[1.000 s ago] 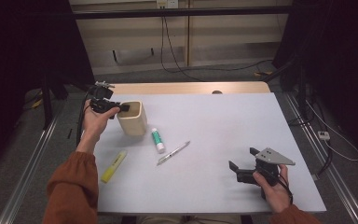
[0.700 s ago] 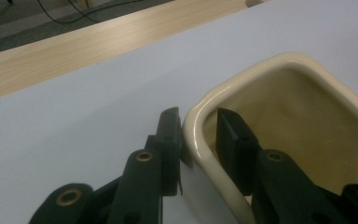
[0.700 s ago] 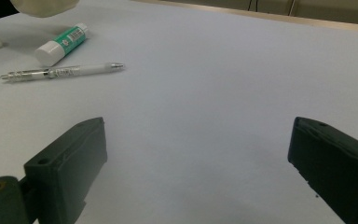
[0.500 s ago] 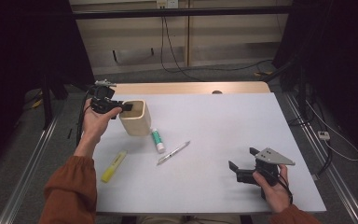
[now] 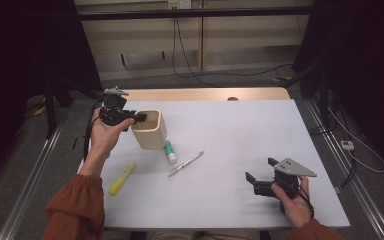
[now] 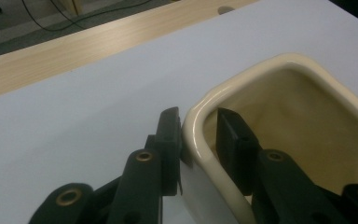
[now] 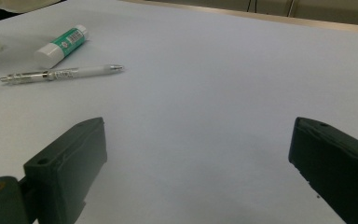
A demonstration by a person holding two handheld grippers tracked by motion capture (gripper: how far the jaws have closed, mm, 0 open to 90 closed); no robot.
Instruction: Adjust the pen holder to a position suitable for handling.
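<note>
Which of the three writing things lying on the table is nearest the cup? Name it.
The green-and-white glue stick: it lies right by the cup, while the clear pen and the yellow highlighter lie farther off.

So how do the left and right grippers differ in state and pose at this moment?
The left gripper has its jaws closed on the rim of the cream cup, one jaw inside and one outside; the right gripper stands wide open with nothing between its jaws. The left is raised at the cup; the right sits low over the table. Both are black and hand-held.

rust-orange sleeves (image 5: 75,205); black gripper (image 5: 136,118), grey three-cornered plate (image 5: 294,167), trailing black cable (image 5: 87,135)
</note>
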